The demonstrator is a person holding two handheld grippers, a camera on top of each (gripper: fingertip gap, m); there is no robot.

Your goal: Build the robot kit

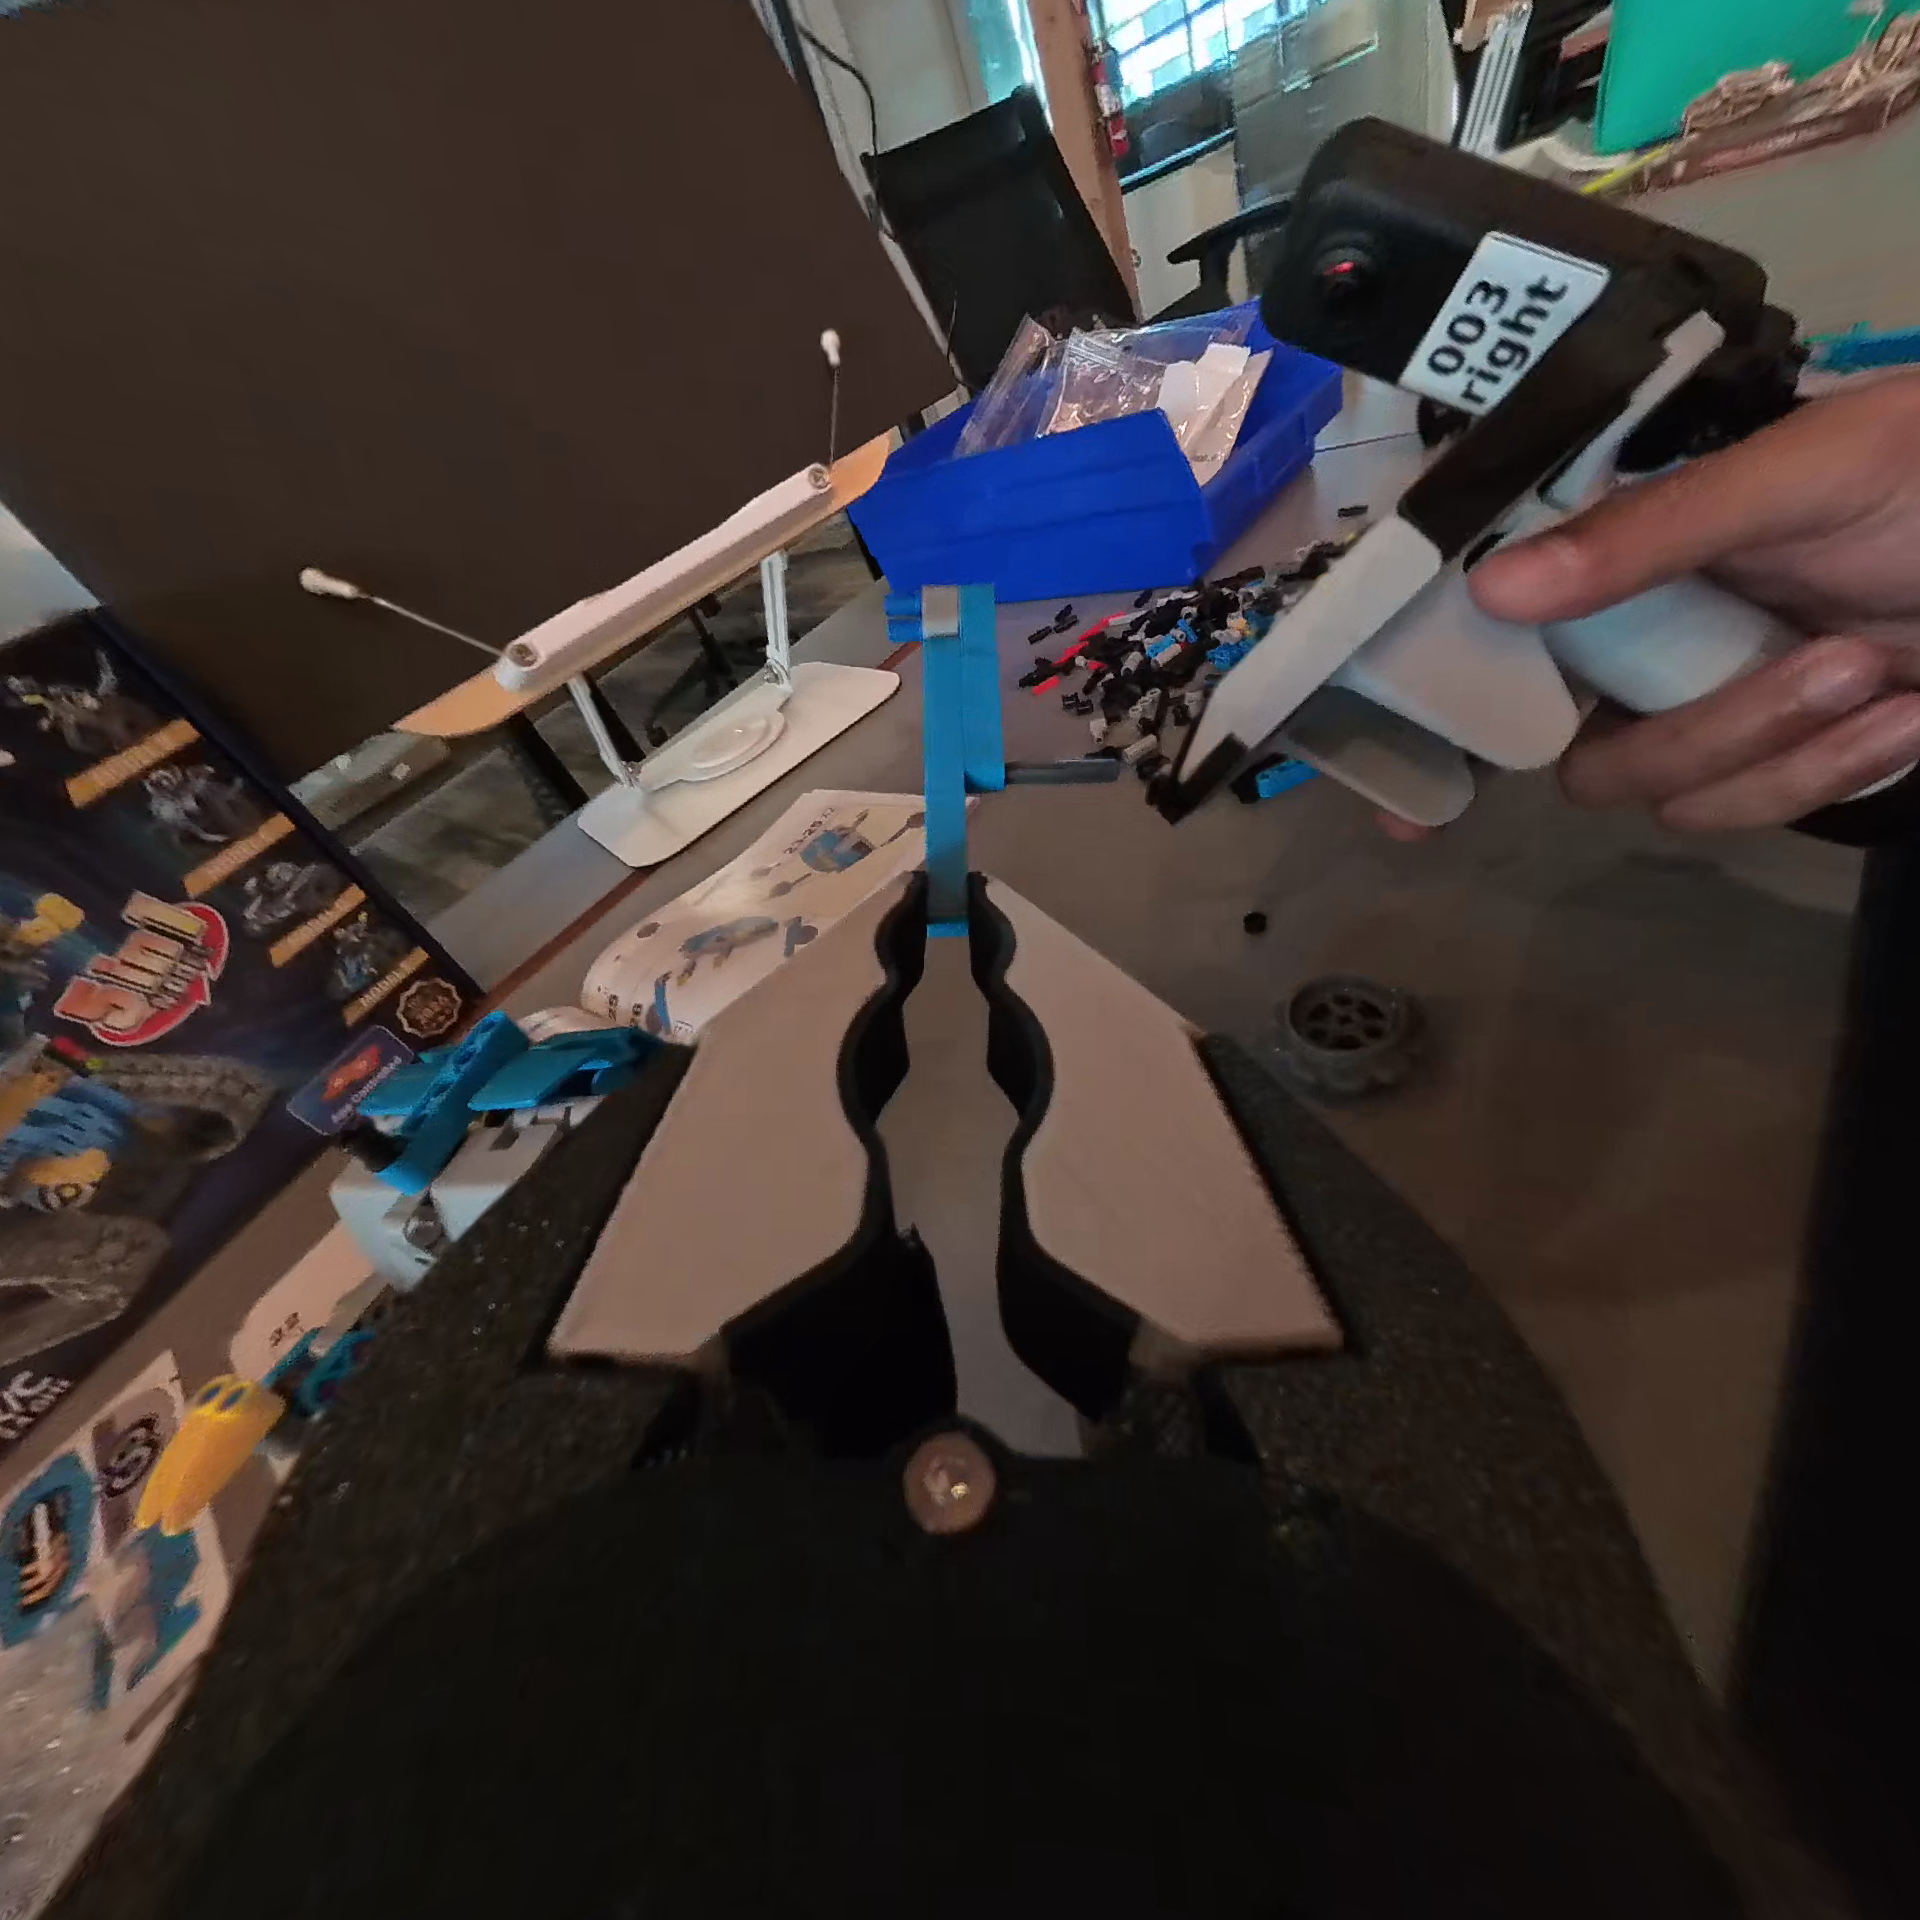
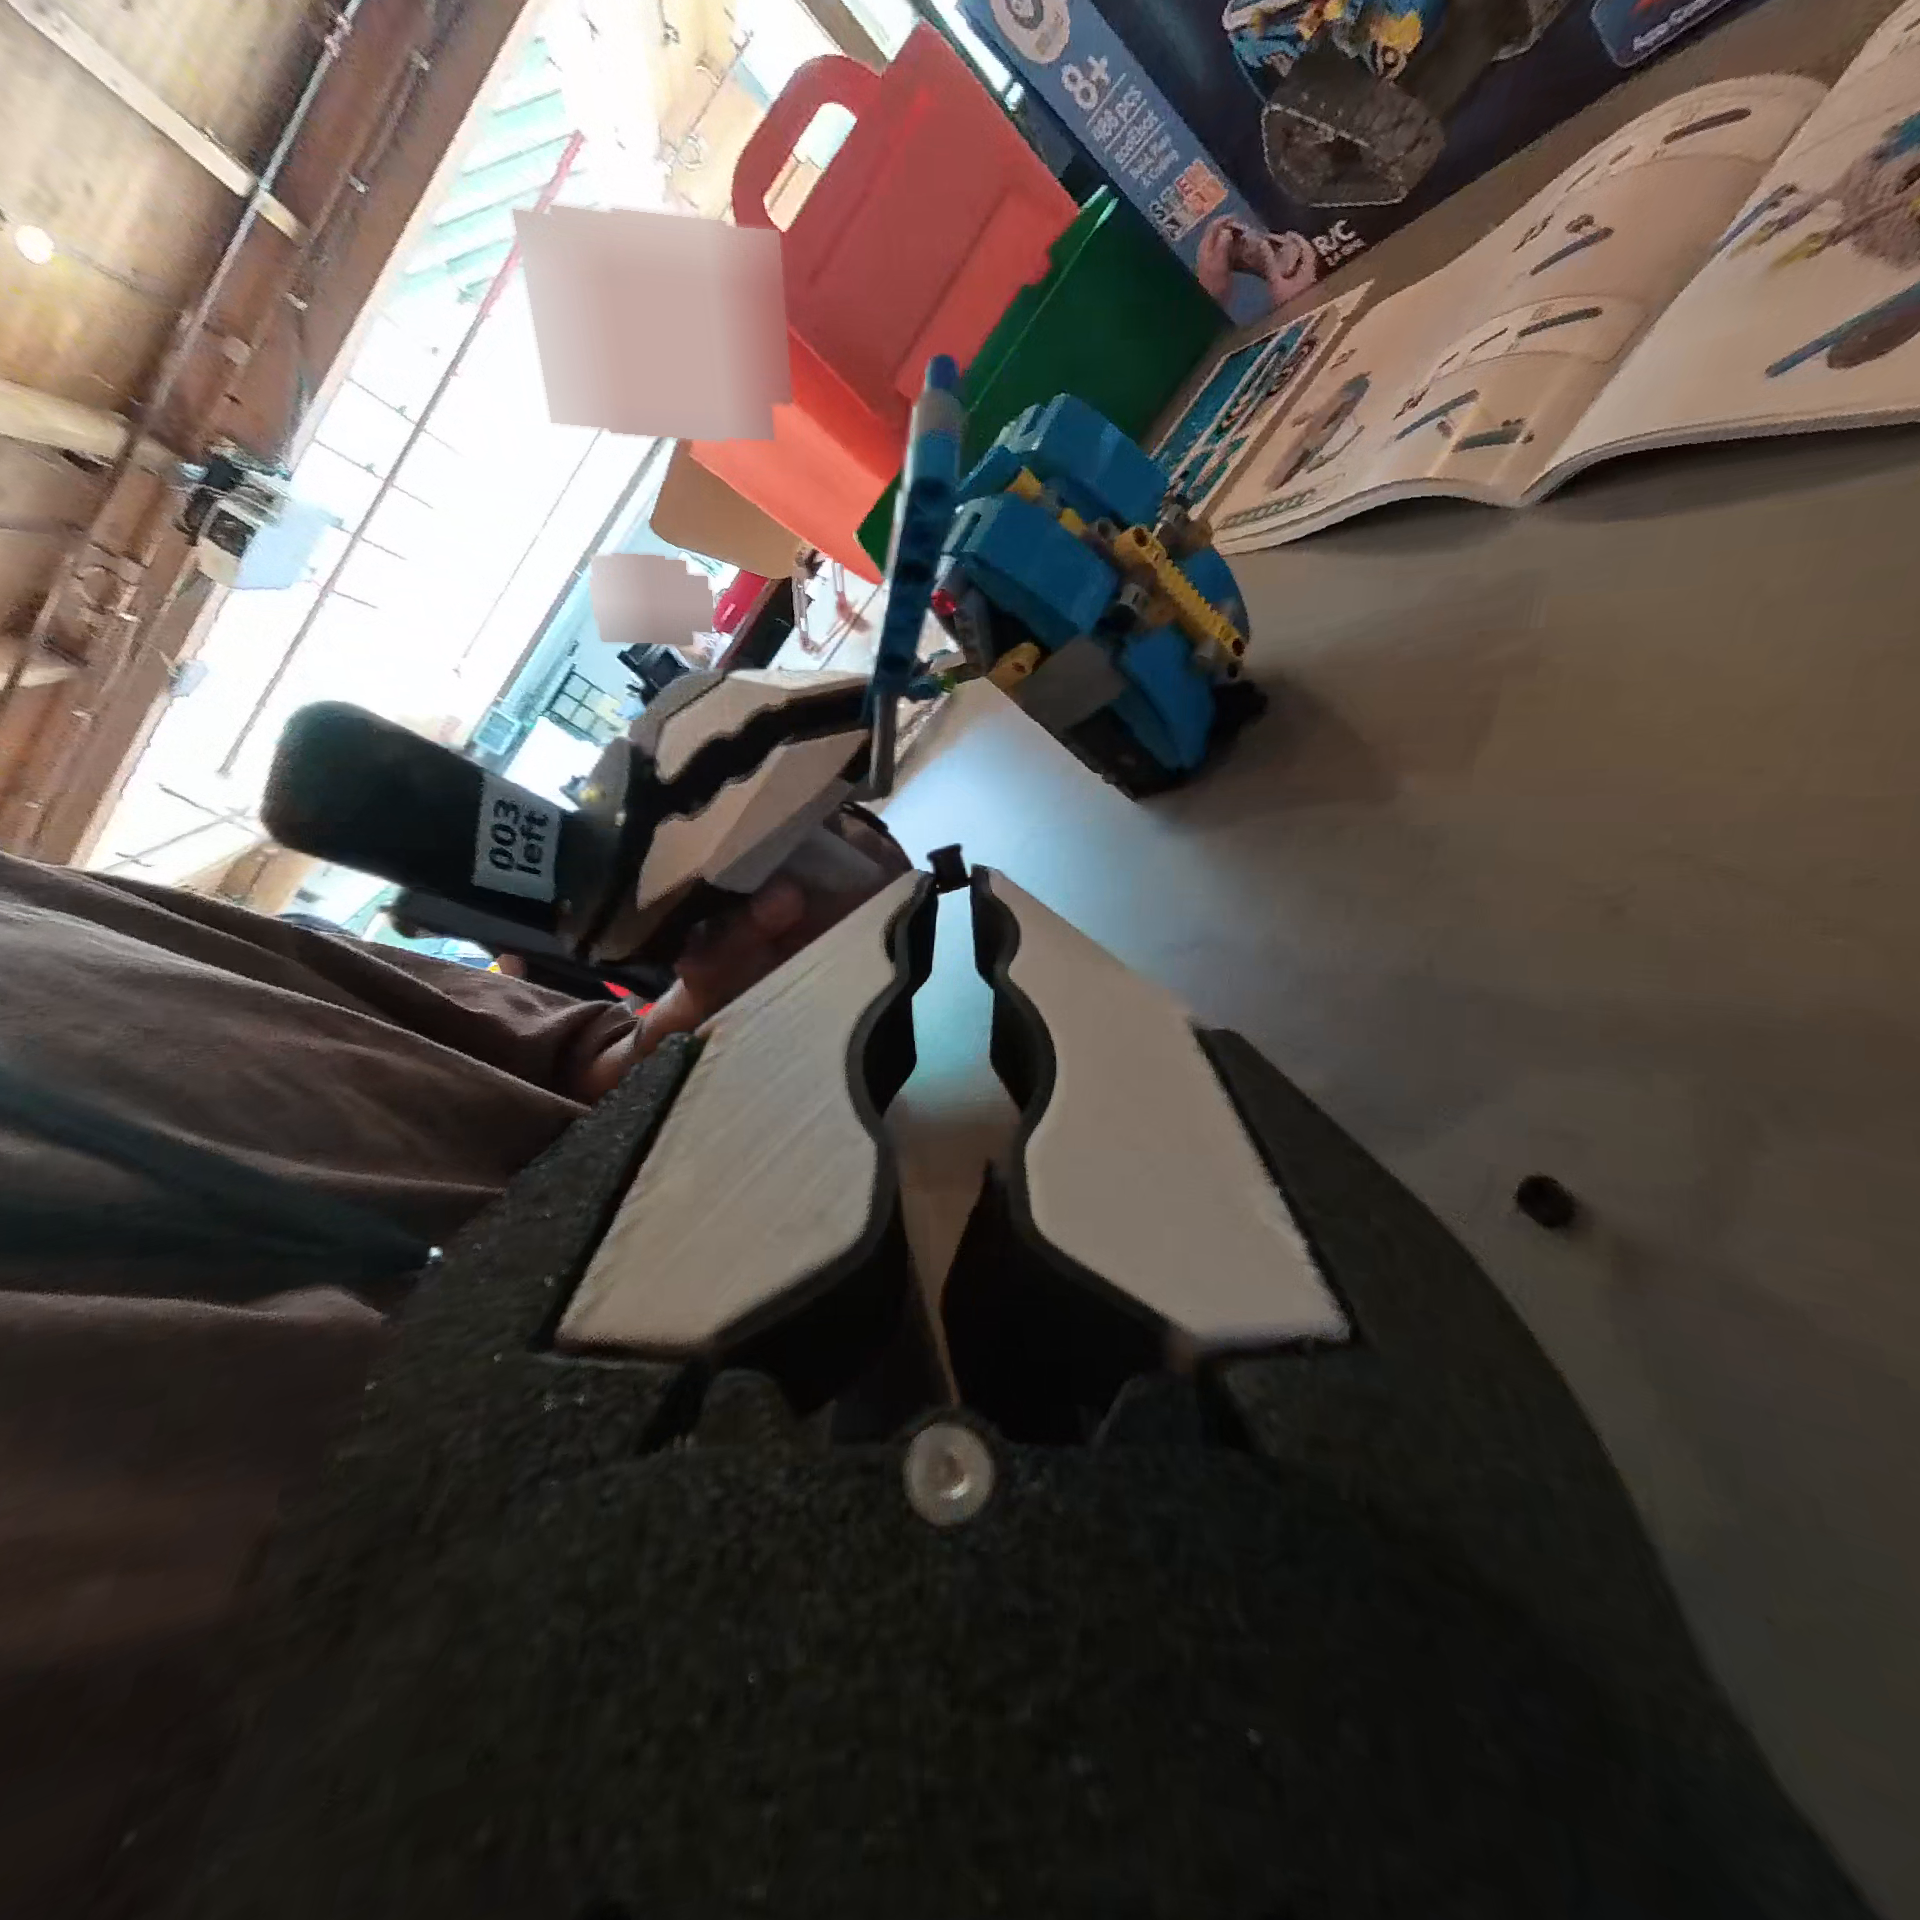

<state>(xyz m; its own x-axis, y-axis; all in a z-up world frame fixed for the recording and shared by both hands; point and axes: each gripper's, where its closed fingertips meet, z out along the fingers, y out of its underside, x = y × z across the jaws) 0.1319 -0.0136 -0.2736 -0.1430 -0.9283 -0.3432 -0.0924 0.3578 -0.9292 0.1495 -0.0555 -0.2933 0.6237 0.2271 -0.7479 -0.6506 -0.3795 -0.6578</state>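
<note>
One blue beam (image 1: pixel 948 790) in left claw (image 1: pixel 948 906).

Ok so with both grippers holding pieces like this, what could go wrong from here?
The left gripper pinches only the bottom tip of the tall blue beam assembly, so it could pivot or slip out. The right gripper holds a tiny black pin at its very tips; it could pop loose and get lost like the stray black piece on the table.
</note>
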